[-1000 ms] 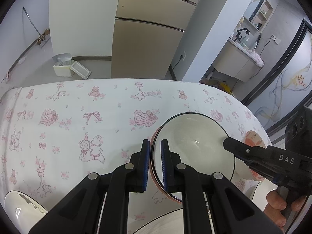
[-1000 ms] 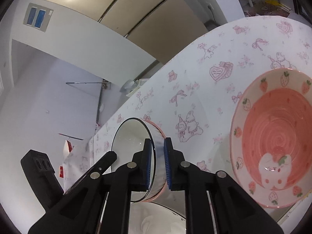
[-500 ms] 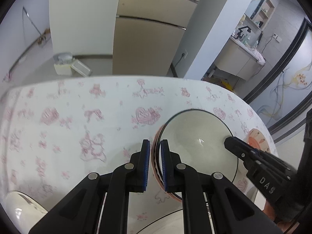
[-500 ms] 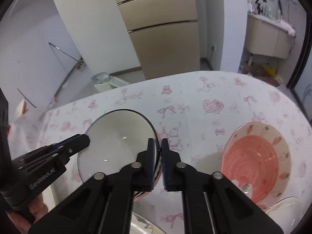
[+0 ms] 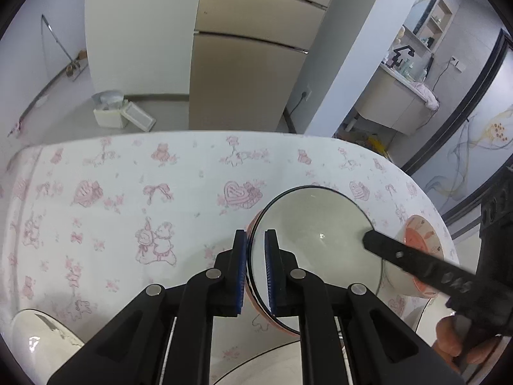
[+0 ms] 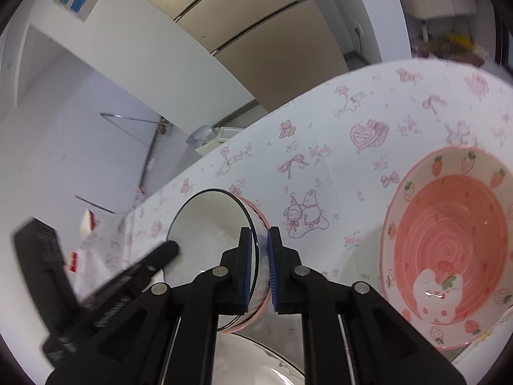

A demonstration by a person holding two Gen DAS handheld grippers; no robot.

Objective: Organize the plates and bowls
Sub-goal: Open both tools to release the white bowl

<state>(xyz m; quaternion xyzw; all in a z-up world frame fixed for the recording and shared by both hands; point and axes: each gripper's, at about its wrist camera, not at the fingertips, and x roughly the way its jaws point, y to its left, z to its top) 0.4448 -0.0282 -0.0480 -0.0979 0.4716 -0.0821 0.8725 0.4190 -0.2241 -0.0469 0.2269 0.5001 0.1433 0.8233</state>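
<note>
White glazed bowl with a thin black rim (image 5: 315,240) is the thing in play here, and it's sitting nested inside a pink bowl (image 6: 256,215) out toward the middle of the table (image 5: 128,192). Both grippers are clamped on that rim from opposite sides: left gripper (image 5: 255,269) pinching one edge, right gripper (image 6: 259,269) pinching the other. So I'd say we're mid-stacking, or maybe lifting the pair as a set. Next move probably needs both hands going together and level, otherwise the bowl twists in the pads. The pink strawberry plate (image 6: 449,250) sits apart toward the table's right edge, likely next up.
</note>
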